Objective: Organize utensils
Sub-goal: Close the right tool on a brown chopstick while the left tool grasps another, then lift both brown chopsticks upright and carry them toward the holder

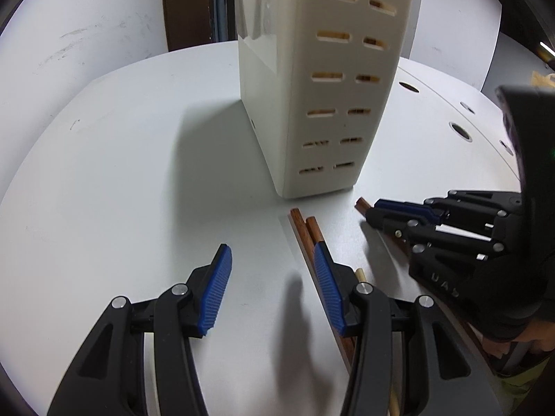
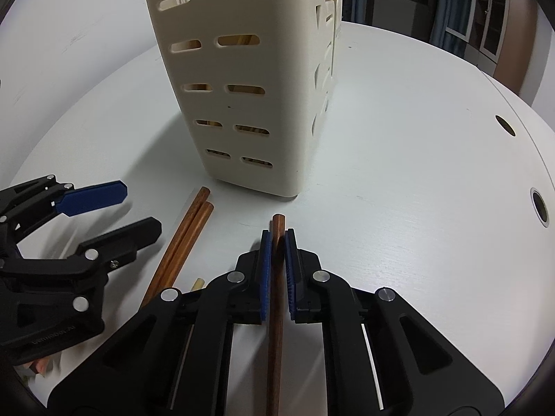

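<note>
White table [image 2: 399,208] | right tongs [image 2: 276,242] clamp chopstick [image 2: 276,312] | left tongs [image 1: 274,277] agape, tilted down

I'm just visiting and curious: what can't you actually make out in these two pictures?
- Inside of the cream holder: both views, walls hide it; only slivers show through slots.
- Held brown chopstick: right wrist view, far end cut off by bottom edge.
- Pale stick: left wrist view, mostly hidden behind the left gripper.

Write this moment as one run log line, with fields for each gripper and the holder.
right gripper: shut on dark chopstick | left gripper: open, beside two dark chopsticks | utensil holder: upright on table
</note>
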Demonstrator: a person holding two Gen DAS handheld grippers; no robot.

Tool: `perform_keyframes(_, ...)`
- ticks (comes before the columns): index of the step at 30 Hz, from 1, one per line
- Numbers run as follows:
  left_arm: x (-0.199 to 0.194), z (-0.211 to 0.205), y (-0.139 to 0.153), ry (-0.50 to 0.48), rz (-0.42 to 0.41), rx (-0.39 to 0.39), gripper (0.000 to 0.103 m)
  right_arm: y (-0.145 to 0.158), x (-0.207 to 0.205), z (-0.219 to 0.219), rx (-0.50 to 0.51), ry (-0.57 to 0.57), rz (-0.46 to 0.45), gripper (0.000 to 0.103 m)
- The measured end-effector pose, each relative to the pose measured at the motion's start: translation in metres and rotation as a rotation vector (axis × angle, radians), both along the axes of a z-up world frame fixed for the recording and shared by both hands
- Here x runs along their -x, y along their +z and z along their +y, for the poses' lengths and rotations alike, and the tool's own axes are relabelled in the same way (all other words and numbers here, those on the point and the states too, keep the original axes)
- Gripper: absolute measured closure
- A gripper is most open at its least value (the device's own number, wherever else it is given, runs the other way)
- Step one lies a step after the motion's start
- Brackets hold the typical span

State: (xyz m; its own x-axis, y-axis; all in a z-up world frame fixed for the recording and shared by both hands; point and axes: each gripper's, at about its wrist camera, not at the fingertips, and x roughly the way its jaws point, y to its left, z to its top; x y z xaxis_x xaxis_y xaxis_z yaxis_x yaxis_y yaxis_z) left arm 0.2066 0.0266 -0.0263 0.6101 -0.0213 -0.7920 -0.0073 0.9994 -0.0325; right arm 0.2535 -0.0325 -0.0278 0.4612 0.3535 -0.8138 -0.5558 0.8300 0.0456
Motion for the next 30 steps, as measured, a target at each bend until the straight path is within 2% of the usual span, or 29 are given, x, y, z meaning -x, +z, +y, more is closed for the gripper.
perform_keyframes(5, -0.005, 0.001, -0.010, -0.014, 0.039, 0.020, 0.054, 0.001, 0.002, 0.001, 0.001, 0.000, 0.000, 0.096)
perform_keyframes(13, -0.013, 0.003, -0.010, -0.009, 0.050, 0.047, 0.054, 0.001, 0.004, -0.002, 0.005, 0.001, -0.002, 0.096)
perform_keyframes(22, -0.022, -0.003, -0.012, 0.025, 0.060, -0.008, 0.054, 0.006, -0.001, 0.001, 0.012, -0.009, -0.001, 0.096)
perform_keyframes(28, -0.031, 0.005, -0.011, 0.043, 0.073, -0.026, 0.091, 0.007, -0.002, 0.001, 0.011, -0.006, 0.003, 0.096)
perform_keyframes(30, -0.033, 0.010, -0.010, 0.041, 0.080, -0.003, 0.093, 0.010, -0.003, 0.000, -0.004, -0.013, 0.001, 0.096)
